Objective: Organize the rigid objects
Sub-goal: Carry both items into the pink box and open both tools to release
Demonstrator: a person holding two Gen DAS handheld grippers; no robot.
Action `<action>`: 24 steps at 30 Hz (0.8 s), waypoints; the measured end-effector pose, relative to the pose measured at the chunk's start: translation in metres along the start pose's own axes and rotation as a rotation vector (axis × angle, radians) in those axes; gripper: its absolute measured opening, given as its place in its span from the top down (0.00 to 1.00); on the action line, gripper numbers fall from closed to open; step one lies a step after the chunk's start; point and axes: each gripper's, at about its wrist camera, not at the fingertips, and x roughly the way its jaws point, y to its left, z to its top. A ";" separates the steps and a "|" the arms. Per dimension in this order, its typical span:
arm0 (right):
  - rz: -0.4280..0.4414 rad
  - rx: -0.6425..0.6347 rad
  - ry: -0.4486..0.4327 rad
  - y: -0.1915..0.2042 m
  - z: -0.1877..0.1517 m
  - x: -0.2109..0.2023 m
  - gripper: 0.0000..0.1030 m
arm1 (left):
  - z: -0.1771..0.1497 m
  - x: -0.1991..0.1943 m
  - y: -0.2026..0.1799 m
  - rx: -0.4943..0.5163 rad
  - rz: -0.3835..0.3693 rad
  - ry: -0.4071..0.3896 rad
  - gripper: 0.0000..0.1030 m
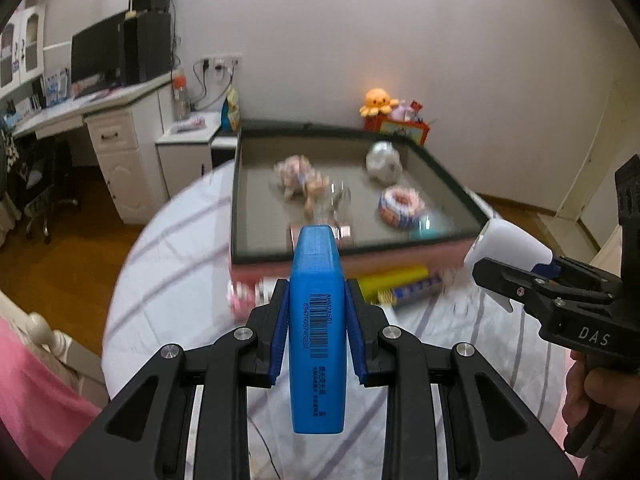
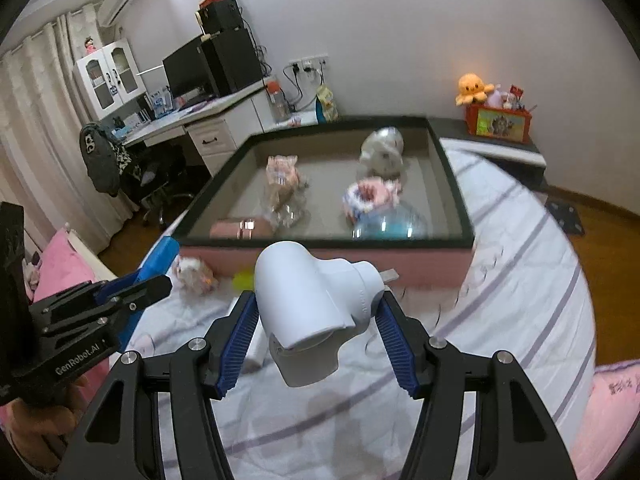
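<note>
My left gripper (image 1: 316, 328) is shut on a blue highlighter pen (image 1: 316, 320) with a barcode, held above the bed and pointing at the tray. My right gripper (image 2: 316, 332) is shut on a white plastic pipe fitting (image 2: 312, 300), also above the bed. The fitting shows in the left wrist view (image 1: 504, 246) at the right, and the pen shows in the right wrist view (image 2: 160, 256) at the left. A large shallow tray (image 2: 328, 242) with a dark rim and pink side sits on the bed ahead, holding several packaged and round items.
A yellow object (image 1: 394, 280) and a small pink packet (image 2: 194, 276) lie on the striped bedsheet (image 2: 500, 272) in front of the tray. A desk with a monitor (image 2: 192, 68) stands at the far left. An orange plush octopus (image 2: 474, 88) sits on a box by the wall.
</note>
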 end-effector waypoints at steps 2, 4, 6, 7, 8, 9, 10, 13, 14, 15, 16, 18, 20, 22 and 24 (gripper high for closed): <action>-0.007 -0.012 -0.023 0.000 0.013 -0.003 0.40 | 0.014 -0.001 0.001 0.004 -0.001 -0.027 0.74; -0.012 -0.023 -0.046 -0.001 0.026 -0.005 0.40 | 0.029 0.000 0.002 0.006 -0.001 -0.050 0.74; -0.019 -0.032 -0.064 -0.002 0.039 -0.006 0.40 | 0.045 0.003 0.003 0.011 0.003 -0.072 0.74; -0.021 -0.034 -0.074 -0.003 0.047 -0.006 0.40 | 0.052 0.005 0.004 0.013 0.006 -0.082 0.74; -0.022 -0.036 -0.081 -0.004 0.053 -0.005 0.40 | 0.060 0.009 0.005 0.012 0.004 -0.087 0.74; -0.025 -0.037 -0.089 -0.005 0.060 -0.004 0.40 | 0.066 0.012 0.006 0.008 0.000 -0.091 0.74; -0.026 -0.037 -0.096 -0.007 0.067 -0.002 0.40 | 0.072 0.014 0.008 0.005 -0.002 -0.095 0.74; -0.025 -0.037 -0.107 -0.010 0.086 0.005 0.40 | 0.091 0.024 0.010 0.000 -0.008 -0.105 0.74; -0.024 -0.037 -0.106 -0.010 0.091 0.008 0.40 | 0.097 0.031 0.010 0.000 -0.011 -0.104 0.74; -0.023 -0.034 -0.105 -0.012 0.096 0.012 0.40 | 0.103 0.036 0.010 0.002 -0.012 -0.103 0.74; -0.023 -0.033 -0.102 -0.014 0.102 0.017 0.40 | 0.107 0.040 0.010 0.002 -0.013 -0.101 0.74; -0.026 -0.030 -0.092 -0.016 0.109 0.028 0.40 | 0.117 0.054 0.009 0.001 -0.021 -0.092 0.74; -0.030 -0.022 -0.072 -0.020 0.115 0.042 0.40 | 0.124 0.069 0.007 0.001 -0.026 -0.076 0.74; -0.032 -0.015 -0.047 -0.024 0.118 0.058 0.40 | 0.128 0.084 0.005 0.002 -0.031 -0.056 0.74; -0.039 -0.006 -0.021 -0.028 0.119 0.074 0.40 | 0.129 0.102 0.001 0.000 -0.035 -0.031 0.74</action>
